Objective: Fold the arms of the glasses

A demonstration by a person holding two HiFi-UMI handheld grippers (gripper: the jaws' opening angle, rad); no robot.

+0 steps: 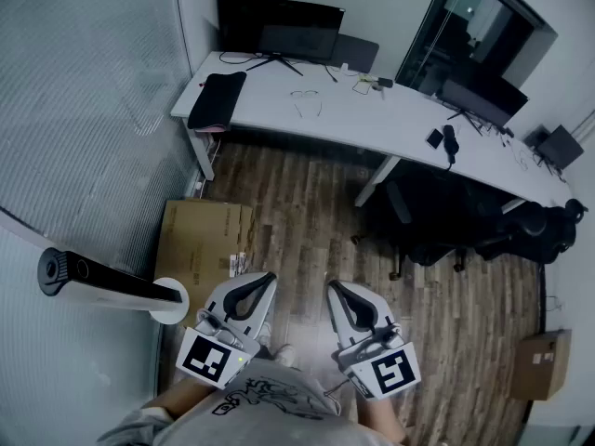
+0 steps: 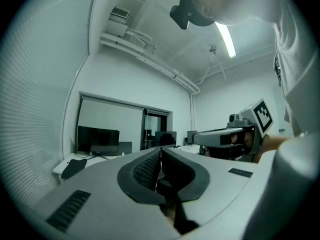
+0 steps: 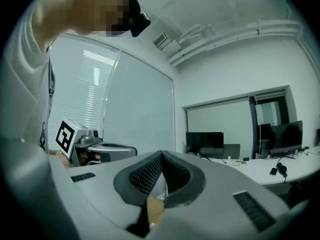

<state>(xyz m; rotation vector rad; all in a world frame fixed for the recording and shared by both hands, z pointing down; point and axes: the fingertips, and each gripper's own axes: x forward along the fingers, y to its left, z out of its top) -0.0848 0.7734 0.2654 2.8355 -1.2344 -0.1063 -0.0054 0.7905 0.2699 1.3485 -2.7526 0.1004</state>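
Evidently nothing is in hand yet: the person stands on the brown wood-plank floor [image 1: 307, 212], well apart from the long white worktop [image 1: 390, 124]. Both tools sit low at the bottom centre of the head view, close to the body and aimed roughly level at the far wall. I read this as a carrying pose rather than a reach. The left tongs [image 1: 269, 278] are pressed together, tips meeting, with nothing between their dark ribbed pads. The right tongs [image 1: 332, 287] are likewise closed and empty, probably kept that way simply because there is nothing within range to take. The thin wire-framed glasses [image 1: 306, 101] lie in the upper middle of the head view, on the worktop. They are to the right of a flat black mat [image 1: 217, 98] and in front of a dark flat monitor [image 1: 279, 28]. They are too small for detail, but two slender arms seem to run out from the front toward the worktop's near edge, so I judge them unfolded. They look light and likely to slide, so one pair of tongs would need to steady the frame while the other swings an arm in.
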